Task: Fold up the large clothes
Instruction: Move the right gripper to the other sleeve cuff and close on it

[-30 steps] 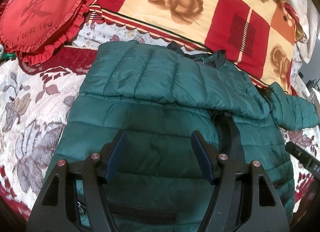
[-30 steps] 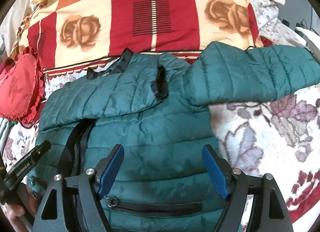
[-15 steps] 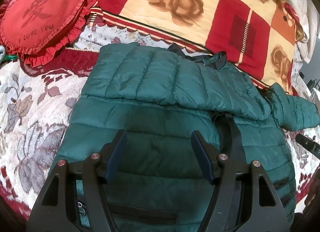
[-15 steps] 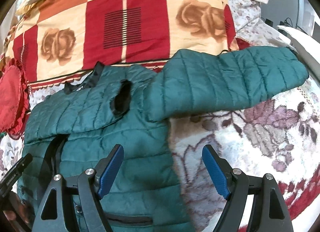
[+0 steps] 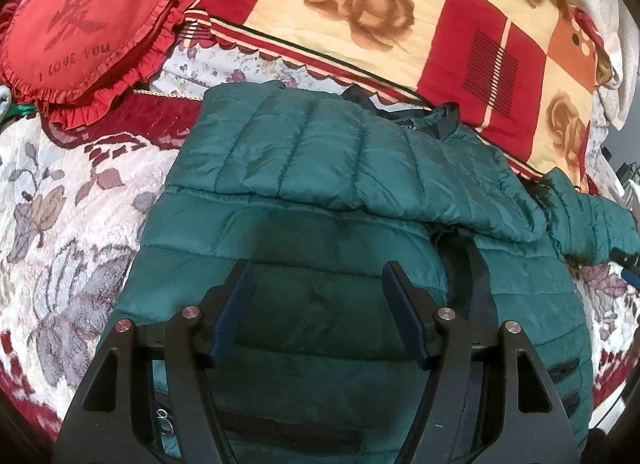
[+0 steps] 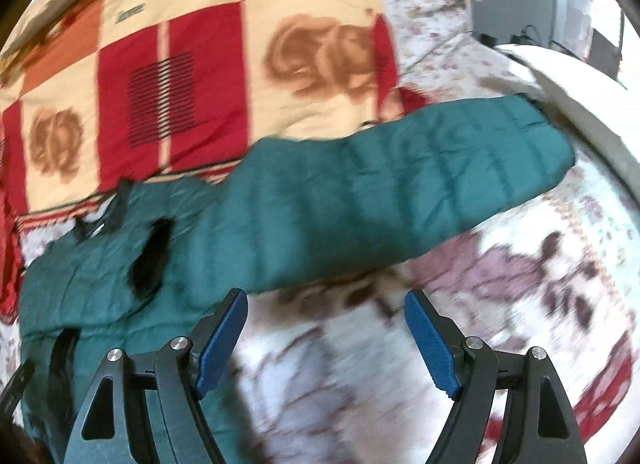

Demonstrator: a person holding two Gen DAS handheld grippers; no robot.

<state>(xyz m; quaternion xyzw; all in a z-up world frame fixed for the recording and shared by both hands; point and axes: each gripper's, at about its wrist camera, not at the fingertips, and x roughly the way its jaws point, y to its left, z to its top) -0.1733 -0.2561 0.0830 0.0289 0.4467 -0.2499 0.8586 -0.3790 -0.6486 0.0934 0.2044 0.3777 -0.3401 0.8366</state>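
A dark green quilted puffer jacket (image 5: pixel 312 248) lies front up on a flowered bedspread. Its left sleeve (image 5: pixel 360 160) is folded across the chest. The other sleeve (image 6: pixel 400 192) stretches out flat to the right, cuff near the bed's edge. My left gripper (image 5: pixel 316 304) hovers over the jacket's lower left front, open, with nothing between its fingers. My right gripper (image 6: pixel 324 328) is open over the bedspread just below the outstretched sleeve, right of the jacket body (image 6: pixel 92 296). The right wrist view is motion-blurred.
A red, orange and cream rose-patterned quilt (image 5: pixel 400 24) lies along the far side of the bed. A red heart-shaped ruffled cushion (image 5: pixel 88 24) sits far left. A white curved edge (image 6: pixel 580 104) and grey floor with cables lie beyond the bed at right.
My right gripper has swung right, off the jacket's front, to over the bedspread below the outstretched sleeve. The left gripper has stayed put, and the jacket has not moved.
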